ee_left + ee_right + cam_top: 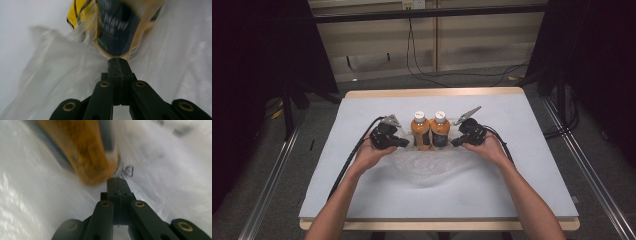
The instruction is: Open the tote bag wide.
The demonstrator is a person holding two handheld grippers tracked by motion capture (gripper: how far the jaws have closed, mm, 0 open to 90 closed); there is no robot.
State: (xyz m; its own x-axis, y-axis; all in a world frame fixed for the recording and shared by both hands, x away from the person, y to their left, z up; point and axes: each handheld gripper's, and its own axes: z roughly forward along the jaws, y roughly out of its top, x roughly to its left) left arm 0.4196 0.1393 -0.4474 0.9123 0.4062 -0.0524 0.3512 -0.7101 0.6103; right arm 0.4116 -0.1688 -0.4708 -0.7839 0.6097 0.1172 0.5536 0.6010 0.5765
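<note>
- The left gripper (406, 142) sits on the left side of the table (537, 150). Its jaws are pressed tight together, and they seem to pinch the edge of the clear plastic bag (424, 167), though the picture is blurry.
- In the middle stand two orange bottles (430, 131), upright and touching each other. Their bottoms are down inside the bag's open mouth.
- The right gripper (455, 142) is just beside the right bottle. Its jaws are closed tight too, likely on the bag's other edge.
- The rest of the bag lies flat and wrinkly on the table, toward the person.
- I think the step now is getting the bag around the bottles.
- Next, both grippers should hold on and pull the bag edges evenly, so the bottles don't tip over.
</note>
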